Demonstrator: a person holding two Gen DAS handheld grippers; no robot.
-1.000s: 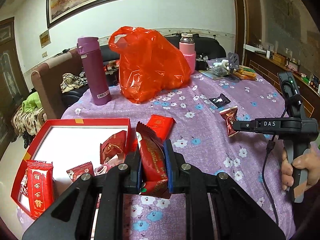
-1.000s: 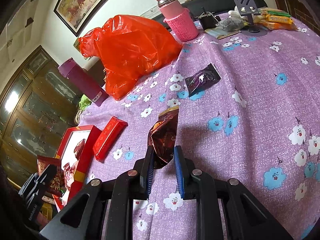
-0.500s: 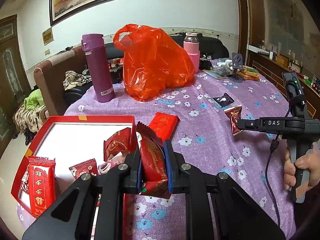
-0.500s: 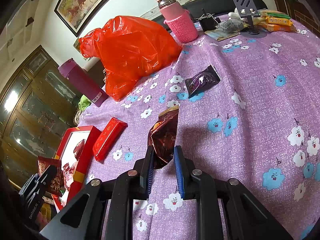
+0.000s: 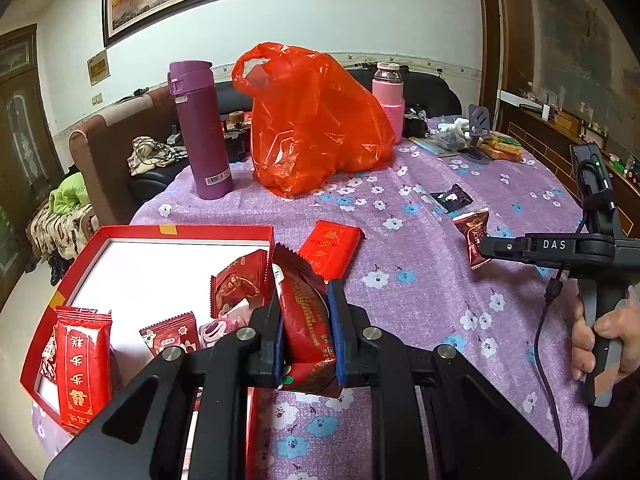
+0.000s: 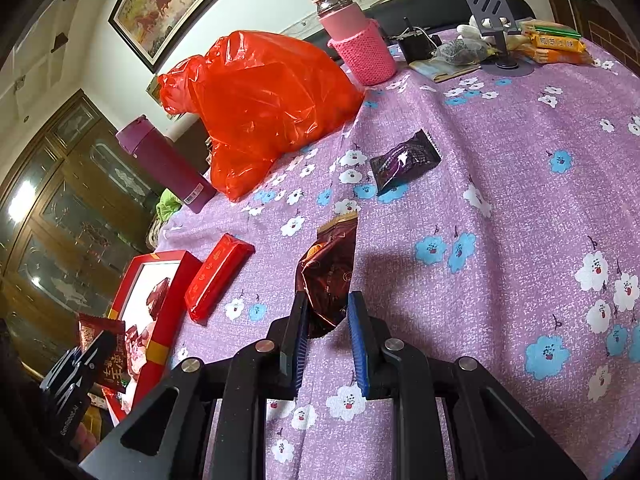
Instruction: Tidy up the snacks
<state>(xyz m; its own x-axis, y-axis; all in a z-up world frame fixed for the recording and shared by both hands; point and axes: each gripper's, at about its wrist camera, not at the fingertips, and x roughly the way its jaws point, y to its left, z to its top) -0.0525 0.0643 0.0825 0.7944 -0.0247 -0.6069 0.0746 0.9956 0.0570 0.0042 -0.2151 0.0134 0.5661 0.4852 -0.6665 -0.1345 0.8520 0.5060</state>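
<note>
left wrist: left gripper [image 5: 306, 334] clamps red snack packet [image 5: 306, 320]; right gripper [image 6: 328, 336] apparently pinches brown packet [image 6: 328, 276].

You've got a red snack pack [image 5: 306, 322] upright in the left tongs [image 5: 306, 334], at the right edge of the red box [image 5: 180, 234]. A dark brown foil snack [image 6: 330, 276] is pinched at its lower end in the right tongs [image 6: 328, 336]. In the box: a long red bar [image 5: 82, 364] and small red packets [image 5: 238, 284]. On the bench [image 6: 520, 200]: a flat red pack [image 5: 334, 246] and a dark purple sachet [image 6: 404, 160].
</note>
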